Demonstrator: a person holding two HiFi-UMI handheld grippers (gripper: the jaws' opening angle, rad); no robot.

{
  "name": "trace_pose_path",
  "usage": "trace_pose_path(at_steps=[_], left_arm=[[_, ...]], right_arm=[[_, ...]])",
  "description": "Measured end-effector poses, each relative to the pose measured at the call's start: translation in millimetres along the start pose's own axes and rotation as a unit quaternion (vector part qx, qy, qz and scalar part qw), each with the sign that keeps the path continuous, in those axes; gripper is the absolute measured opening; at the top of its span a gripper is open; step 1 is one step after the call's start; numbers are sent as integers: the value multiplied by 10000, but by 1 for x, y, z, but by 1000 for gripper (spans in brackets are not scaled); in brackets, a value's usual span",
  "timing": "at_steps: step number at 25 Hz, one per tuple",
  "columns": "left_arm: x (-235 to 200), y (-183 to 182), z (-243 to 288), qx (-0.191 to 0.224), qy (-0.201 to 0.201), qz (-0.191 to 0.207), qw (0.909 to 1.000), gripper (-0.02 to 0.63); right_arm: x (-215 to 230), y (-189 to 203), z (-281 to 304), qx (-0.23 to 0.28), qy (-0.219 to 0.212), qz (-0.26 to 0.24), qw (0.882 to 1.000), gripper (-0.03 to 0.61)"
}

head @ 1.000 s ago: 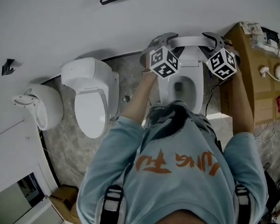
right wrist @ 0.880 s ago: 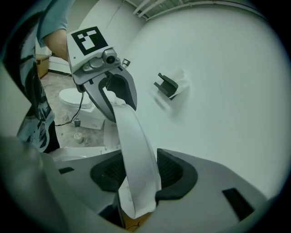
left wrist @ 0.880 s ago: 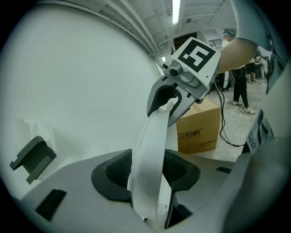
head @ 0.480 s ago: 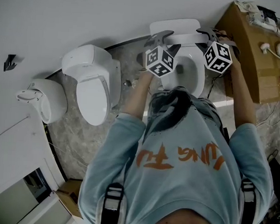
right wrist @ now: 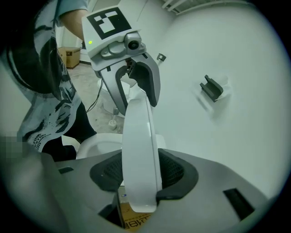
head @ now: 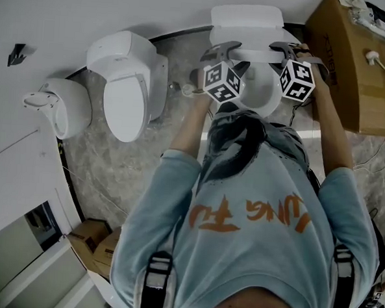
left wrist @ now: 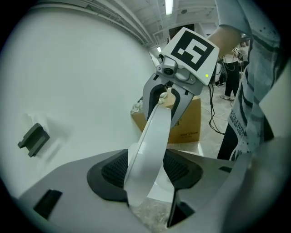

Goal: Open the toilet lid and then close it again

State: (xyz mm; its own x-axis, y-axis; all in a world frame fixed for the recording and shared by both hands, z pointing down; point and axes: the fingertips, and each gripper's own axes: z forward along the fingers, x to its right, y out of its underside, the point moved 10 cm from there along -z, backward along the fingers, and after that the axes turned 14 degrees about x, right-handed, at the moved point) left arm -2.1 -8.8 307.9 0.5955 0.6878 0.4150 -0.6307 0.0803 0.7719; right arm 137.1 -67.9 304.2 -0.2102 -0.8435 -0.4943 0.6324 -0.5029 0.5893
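The white toilet lid (head: 254, 55) hangs partway over the bowl (head: 264, 96), in front of the tank (head: 246, 20). My left gripper (head: 226, 51) has it by its left edge and my right gripper (head: 282, 50) by its right edge. In the left gripper view the lid (left wrist: 152, 136) slants between the pads of my left gripper (left wrist: 148, 170) and touches both. These jaws have just been opening. Across the lid I see the right gripper (left wrist: 166, 98). In the right gripper view the lid (right wrist: 138, 145) stands edge-on, my right gripper (right wrist: 138, 170) shut on it, the left gripper (right wrist: 132, 77) opposite.
A second toilet (head: 128, 94) with its lid down stands to the left, with a white wall fixture (head: 58, 119) beyond it. A large cardboard box (head: 354, 69) with small items sits close on the right. Smaller boxes (head: 99, 242) lie at the lower left. The wall runs behind the tank.
Both grippers have come down and away from the wall with the lid between them. The tank behind the lid has come into sight.
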Motion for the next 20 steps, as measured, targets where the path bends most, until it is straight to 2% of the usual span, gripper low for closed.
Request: trace_pose_path(at_steps=[4, 10, 20], left_arm=[[28, 9, -4, -254, 206, -69, 9994, 258], [64, 24, -9, -449, 550, -508, 9962, 264], [127, 51, 1, -1047, 738, -442, 9908, 267]], right_arm=[[-33, 5, 5, 9, -116, 41, 9999, 221], [-76, 12, 12, -65, -432, 162, 9989, 251], [-141, 30, 24, -165, -748, 382, 9963, 284]])
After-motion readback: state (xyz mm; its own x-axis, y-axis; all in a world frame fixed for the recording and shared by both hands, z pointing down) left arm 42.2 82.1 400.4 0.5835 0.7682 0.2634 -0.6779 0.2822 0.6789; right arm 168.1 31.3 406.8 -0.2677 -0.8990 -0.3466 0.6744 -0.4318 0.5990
